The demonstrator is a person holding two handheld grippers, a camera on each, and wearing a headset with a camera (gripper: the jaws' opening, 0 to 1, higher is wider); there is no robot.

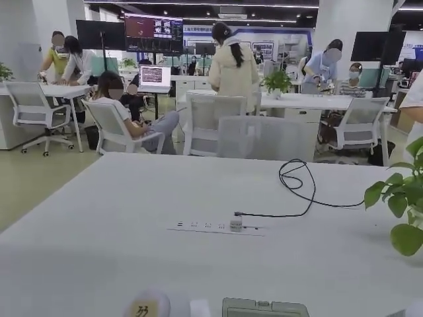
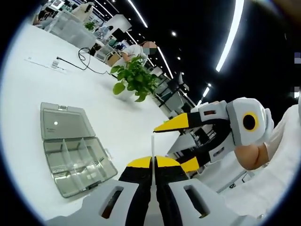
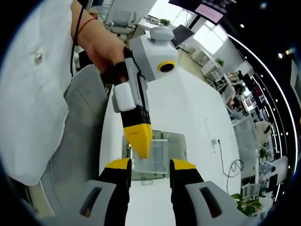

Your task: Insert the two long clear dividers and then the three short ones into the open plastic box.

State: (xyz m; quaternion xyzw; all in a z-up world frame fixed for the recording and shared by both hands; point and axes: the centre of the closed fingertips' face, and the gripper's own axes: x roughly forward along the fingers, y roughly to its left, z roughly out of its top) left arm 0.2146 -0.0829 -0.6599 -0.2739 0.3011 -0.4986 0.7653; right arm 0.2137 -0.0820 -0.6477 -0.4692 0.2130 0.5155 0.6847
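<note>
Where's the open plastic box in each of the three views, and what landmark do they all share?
Head view: the box sits at the bottom edge, just right of centre, mostly cut off.
Left gripper view: the box lies left of centre, lid open.
Right gripper view: the box is at the centre, behind the clear divider.
Shared landmark: the potted plant on the same table.

Left yellow-tipped grey two-jaw tool [image 2: 153, 162], bottom centre of frame, is clamped on a thin clear plastic divider [image 2: 152, 143]; matching right tool [image 3: 150, 165] has its jaws apart.
</note>
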